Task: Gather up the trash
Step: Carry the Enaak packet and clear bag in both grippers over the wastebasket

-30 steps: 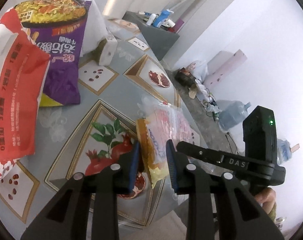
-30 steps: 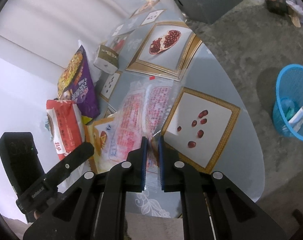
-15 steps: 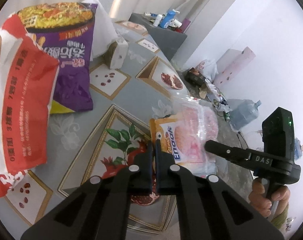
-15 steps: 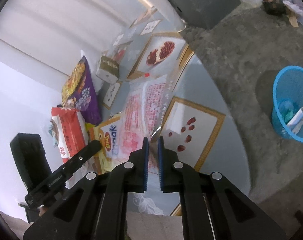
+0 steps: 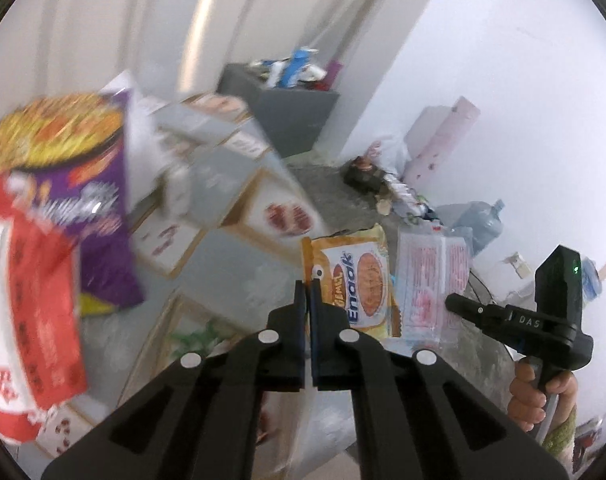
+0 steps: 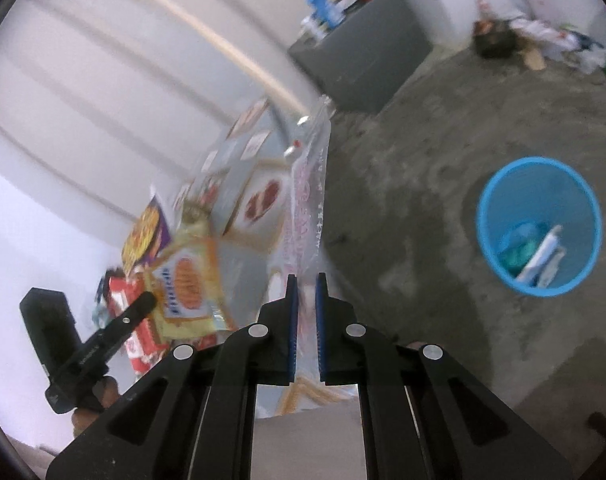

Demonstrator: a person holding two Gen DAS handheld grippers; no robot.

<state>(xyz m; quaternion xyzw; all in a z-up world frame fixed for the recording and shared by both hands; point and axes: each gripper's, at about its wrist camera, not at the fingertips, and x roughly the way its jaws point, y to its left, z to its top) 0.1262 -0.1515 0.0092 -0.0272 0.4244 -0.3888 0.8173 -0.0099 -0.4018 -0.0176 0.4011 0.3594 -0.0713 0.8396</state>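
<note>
Above the desk (image 5: pixel 239 272) we hold two wrappers clear — left hand-held gripper (image 5: pixel 307 285) clamped on the orange packet (image 5: pixel 359 292), right hand-held gripper (image 6: pixel 306 280) pinching the clear bag (image 6: pixel 305 200) — presumably bound for the blue bin (image 6: pixel 539 224) on the floor.

The orange-yellow snack packet (image 5: pixel 353 280) bears blue lettering; beside it the clear wrapper (image 5: pixel 431 280) shows pink print. Left of that packet lie a purple noodle bag (image 5: pixel 83 184) and a red-and-white bag (image 5: pixel 31 320). The tablecloth (image 5: pixel 239 264) is grey with gold-framed pomegranates. The bin (image 6: pixel 539 224) is blue.
</note>
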